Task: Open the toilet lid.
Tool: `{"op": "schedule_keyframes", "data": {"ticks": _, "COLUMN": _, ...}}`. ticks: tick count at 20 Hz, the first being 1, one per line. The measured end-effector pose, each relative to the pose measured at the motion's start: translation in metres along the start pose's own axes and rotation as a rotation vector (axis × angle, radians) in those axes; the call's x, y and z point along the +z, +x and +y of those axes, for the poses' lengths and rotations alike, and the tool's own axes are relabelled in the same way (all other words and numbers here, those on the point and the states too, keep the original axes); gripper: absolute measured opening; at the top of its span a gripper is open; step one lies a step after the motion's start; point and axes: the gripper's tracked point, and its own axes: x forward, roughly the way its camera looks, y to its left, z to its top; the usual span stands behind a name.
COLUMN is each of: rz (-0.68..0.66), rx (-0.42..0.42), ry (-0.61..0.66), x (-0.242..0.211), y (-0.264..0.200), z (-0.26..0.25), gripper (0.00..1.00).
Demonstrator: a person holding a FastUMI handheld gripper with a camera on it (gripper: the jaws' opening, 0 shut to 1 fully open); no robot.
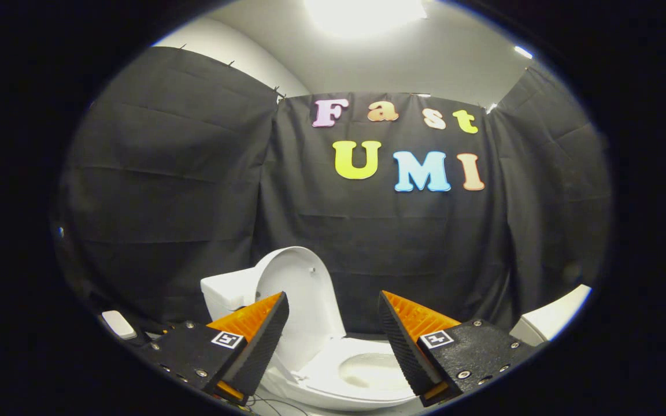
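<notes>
While the toilet lid (298,289) stood raised against the tank (226,292), leaving the bowl (367,372) exposed, the claw (333,323) hung spread and empty. Its fingers flanked the toilet just beyond them, likely clear because the lid needed no more lifting

Mock bathroom booth, white toilet (344,370), black cloth wall (171,190), ceiling light (362,14)
</notes>
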Motion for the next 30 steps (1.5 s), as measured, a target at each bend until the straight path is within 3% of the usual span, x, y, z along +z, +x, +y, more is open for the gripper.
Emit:
{"op": "schedule_keyframes", "data": {"ticks": 8, "rz": 0.015, "rx": -0.073, "ry": 0.031, "x": -0.038, "y": -0.046, "z": -0.085, "gripper": 0.95}}
{"op": "schedule_keyframes", "data": {"ticks": 15, "rz": -0.005, "rx": -0.103, "ry": 0.076, "x": -0.061, "y": -0.096, "z": -0.11, "gripper": 0.95}}
{"op": "schedule_keyframes", "data": {"ticks": 20, "rz": -0.047, "rx": -0.179, "ry": 0.155, "x": -0.074, "y": -0.125, "z": -0.141, "gripper": 0.95}}
{"op": "schedule_keyframes", "data": {"ticks": 30, "rz": -0.003, "rx": -0.233, "ry": 0.164, "x": -0.09, "y": -0.134, "z": -0.154, "gripper": 0.95}}
